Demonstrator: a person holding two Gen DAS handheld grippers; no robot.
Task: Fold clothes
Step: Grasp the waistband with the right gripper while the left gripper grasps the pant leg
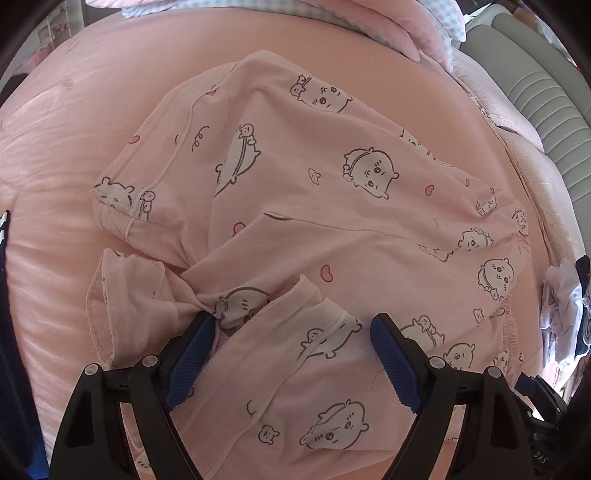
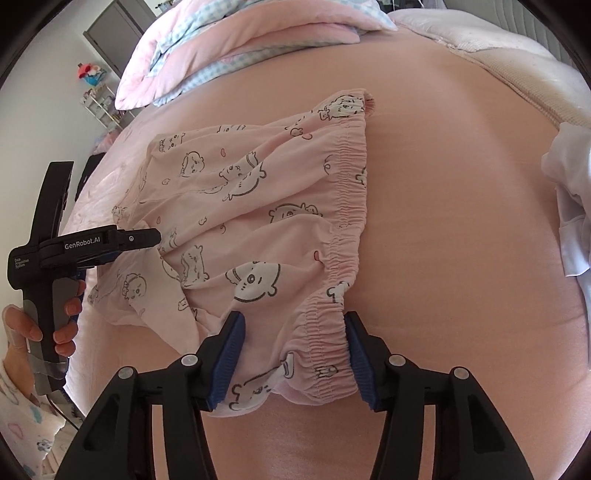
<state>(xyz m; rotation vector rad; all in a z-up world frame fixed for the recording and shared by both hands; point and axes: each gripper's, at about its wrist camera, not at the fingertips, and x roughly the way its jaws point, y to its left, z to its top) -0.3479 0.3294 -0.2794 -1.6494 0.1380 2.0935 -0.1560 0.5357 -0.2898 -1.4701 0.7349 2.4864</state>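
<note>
Right, we're over a bed (image 2: 461, 229) with a smooth pink sheet, and a pair of pink pyjama trousers (image 1: 332, 192) printed with little cartoon animals lies rumpled across the middle of it. The left gripper (image 1: 291, 321) points steeply down over the leg ends, jaws spread wide, a cuff lying between the blue pads (image 1: 391, 354) without being pinched. In the right wrist view that same tool shows at the left edge of the bed, held in a hand (image 2: 55, 325). The right gripper (image 2: 293, 325) sits at the near end of the elastic waistband (image 2: 351, 206), jaws partly apart, the gathered band bunched between the pads; whether they actually press on it I cannot tell. At the head of the bed, a folded pink and blue checked quilt (image 2: 229, 48). White clothing (image 2: 569, 206) is heaped at the right edge. Beyond the bed, a white wall, a grey cabinet (image 2: 114, 27) and a small shelf rack (image 2: 98, 99).
</note>
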